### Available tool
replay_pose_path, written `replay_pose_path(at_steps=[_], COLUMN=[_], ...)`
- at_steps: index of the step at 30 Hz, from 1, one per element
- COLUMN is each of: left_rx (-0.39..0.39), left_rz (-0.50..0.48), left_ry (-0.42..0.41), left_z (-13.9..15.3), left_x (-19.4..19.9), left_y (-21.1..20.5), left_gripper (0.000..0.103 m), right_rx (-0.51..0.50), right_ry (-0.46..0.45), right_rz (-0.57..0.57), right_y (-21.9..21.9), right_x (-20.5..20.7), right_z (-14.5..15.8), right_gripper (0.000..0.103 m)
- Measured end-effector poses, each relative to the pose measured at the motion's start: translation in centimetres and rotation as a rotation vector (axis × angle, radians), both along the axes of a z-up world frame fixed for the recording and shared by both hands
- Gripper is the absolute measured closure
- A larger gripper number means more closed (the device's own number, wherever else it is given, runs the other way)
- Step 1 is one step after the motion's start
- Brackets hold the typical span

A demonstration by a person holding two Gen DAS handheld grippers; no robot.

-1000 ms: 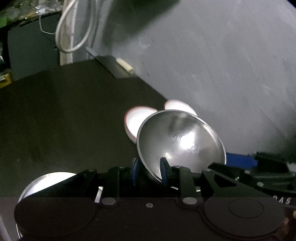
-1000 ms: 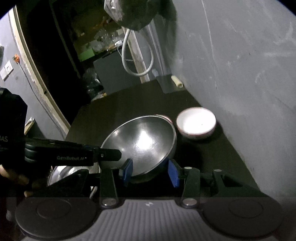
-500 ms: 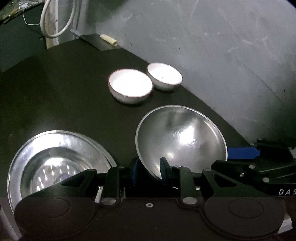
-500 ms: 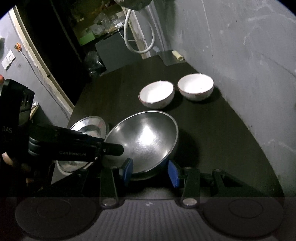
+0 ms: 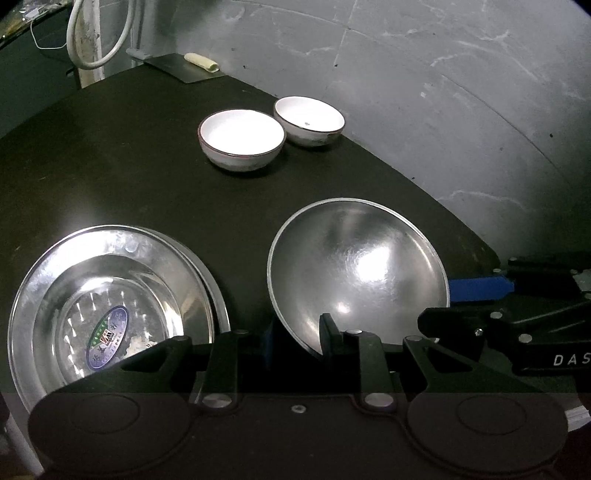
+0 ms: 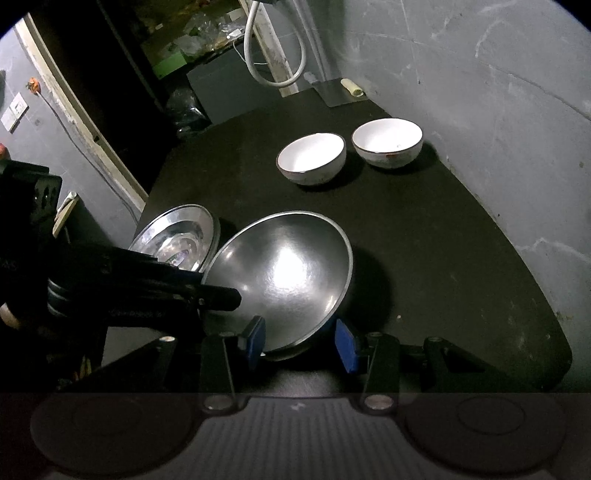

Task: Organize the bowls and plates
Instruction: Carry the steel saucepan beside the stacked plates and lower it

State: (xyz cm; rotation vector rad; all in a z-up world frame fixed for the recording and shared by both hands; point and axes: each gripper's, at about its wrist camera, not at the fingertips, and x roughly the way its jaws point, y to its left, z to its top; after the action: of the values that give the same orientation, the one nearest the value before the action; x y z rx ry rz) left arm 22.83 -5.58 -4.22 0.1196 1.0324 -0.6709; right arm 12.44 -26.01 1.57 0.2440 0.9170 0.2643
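Note:
A large steel bowl (image 5: 358, 273) is tilted above the dark table, and my left gripper (image 5: 299, 338) is shut on its near rim. It also shows in the right wrist view (image 6: 284, 277). My right gripper (image 6: 299, 343) has its blue pads on either side of the bowl's underside with a wide gap, open. A stack of steel plates (image 5: 110, 306) lies at the left, also in the right wrist view (image 6: 173, 236). Two white bowls (image 5: 242, 138) (image 5: 309, 119) stand side by side near the wall, also in the right wrist view (image 6: 312, 157) (image 6: 387, 146).
The dark table (image 5: 110, 177) ends at a grey wall (image 5: 443, 92) on the right. A flat metal sheet with a pale roll (image 5: 201, 61) lies at the far corner. A white hose (image 5: 96, 33) hangs behind. The table's left edge (image 6: 147, 206) drops to the floor.
Both grippers and the steel bowl have drawn back and risen from the wall. The two white bowls and the plate stack have come fully into view.

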Motion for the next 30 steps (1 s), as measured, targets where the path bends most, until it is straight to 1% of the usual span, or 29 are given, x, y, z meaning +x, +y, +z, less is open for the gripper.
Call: replay_pose_path(at_steps=[7,8,9,10,12,14,17,19,20,21,22,24,25,27,28,30], left_rx=[0.003,0.005,0.007,0.005,0.000,-0.008,-0.022,-0.030,-0.036,-0.043,-0.049,-0.050,-0.047,-0.039,-0.035,-0.020], left_rz=[-0.005,-0.004,0.000,0.004,0.014,0.024,0.031,0.033,0.038,0.044,0.055,0.081,0.094,0.124,0.137,0.171], left_ry=[-0.006,-0.005,-0.004,-0.004,-0.009,-0.016,-0.028,-0.049,-0.066,-0.083,-0.103,-0.139,-0.154,-0.183,-0.192,-0.206], left_z=[0.1,0.2,0.3,0.4,0.8,1.2,1.9,2.3,2.6,2.9,3.1,3.5,3.7,3.9,4.1,4.2], left_x=[-0.2,-0.2,-0.2,-0.2,-0.2,0.0,0.3,0.6,0.8,1.1,1.4,2.4,2.9,4.2,4.7,6.0], left_y=[-0.1,-0.1,-0.1,0.0,0.3,0.5,0.6,0.6,0.6,0.7,0.8,1.0,1.0,1.1,1.0,1.0], left_gripper=[0.074,0.071,0.066,0.063,0.054,0.049,0.040,0.031,0.022,0.014,0.012,0.004,0.003,0.001,0.001,0.001], right_rx=[-0.001,-0.003,-0.004,-0.005,-0.008,-0.009,-0.015,-0.020,-0.024,-0.030,-0.037,-0.042,-0.041,-0.041,-0.043,-0.050], right_ry=[0.010,0.011,0.011,0.010,0.008,0.005,-0.002,-0.012,-0.020,-0.029,-0.040,-0.060,-0.070,-0.088,-0.097,-0.110], right_rz=[-0.003,-0.004,-0.006,-0.009,-0.013,-0.019,-0.027,-0.034,-0.040,-0.049,-0.060,-0.073,-0.077,-0.084,-0.089,-0.105], right_y=[-0.1,-0.1,-0.2,-0.2,-0.2,-0.4,-0.7,-0.9,-1.0,-1.0,-1.1,-1.2,-1.3,-1.3,-1.3,-1.3], right_x=[0.2,0.2,0.2,0.2,0.2,0.2,0.2,0.3,0.3,0.4,0.6,1.0,1.3,1.8,2.1,2.9], right_z=[-0.3,-0.3,-0.3,-0.3,-0.2,-0.1,0.0,0.2,0.4,0.6,0.8,1.1,1.2,1.3,1.4,1.4], right_gripper=[0.055,0.055,0.054,0.054,0.053,0.051,0.045,0.040,0.038,0.032,0.025,0.018,0.017,0.010,0.006,0.003])
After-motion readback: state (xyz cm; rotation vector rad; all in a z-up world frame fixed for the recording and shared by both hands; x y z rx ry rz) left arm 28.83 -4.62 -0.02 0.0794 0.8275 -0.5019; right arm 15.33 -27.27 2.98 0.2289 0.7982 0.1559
